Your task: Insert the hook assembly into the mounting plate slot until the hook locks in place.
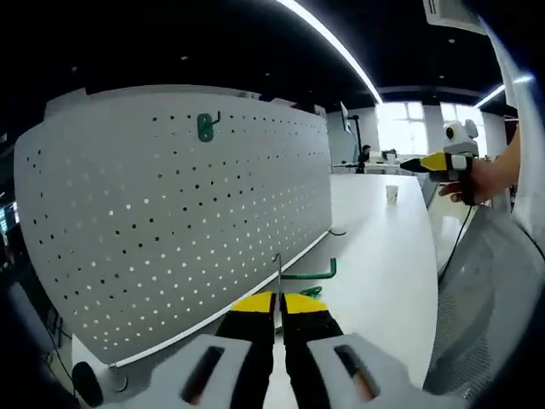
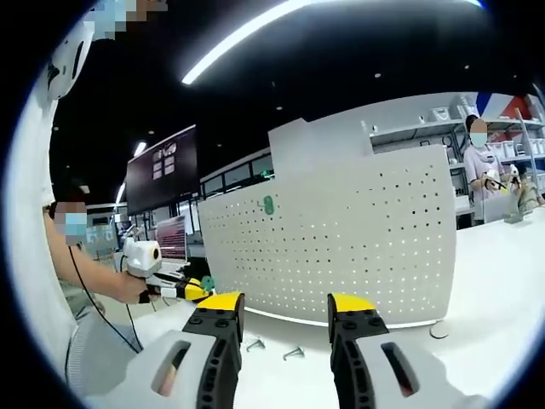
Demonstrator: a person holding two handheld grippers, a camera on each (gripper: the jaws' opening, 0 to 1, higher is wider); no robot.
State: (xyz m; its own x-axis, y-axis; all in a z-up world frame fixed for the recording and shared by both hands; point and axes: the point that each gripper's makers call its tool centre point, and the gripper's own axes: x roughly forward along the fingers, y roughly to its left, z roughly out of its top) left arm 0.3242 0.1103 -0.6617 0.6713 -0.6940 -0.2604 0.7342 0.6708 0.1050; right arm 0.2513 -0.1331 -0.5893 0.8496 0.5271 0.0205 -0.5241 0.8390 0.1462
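1. I am holding my left gripper low over the white table, its yellow-tipped jaws pressed together on a thin metal rod that is sticking up between them.
2. A green hook is lying on the table just beyond those jaws, near the foot of the pegboard; whether the rod belongs to it I cannot tell.
3. The pegboard is standing upright along the table's edge, and a second green hook piece is sitting high on its face.
4. In the left gripper view, my right gripper is hanging in the air at the far right, well apart from the pegboard, with my hand wrapped around it.
5. A paper cup is standing far off on the table.
6. In the right gripper view, my right gripper is facing the pegboard with its jaws wide apart and gripping nothing.
7. Two small metal hooks are lying on the table between those jaws and the pegboard.
8. The green piece is showing on the pegboard's upper left here.
9. My left gripper is showing at the left of that view, beside the pegboard's end.
10. A masked person is standing behind the pegboard at the right.
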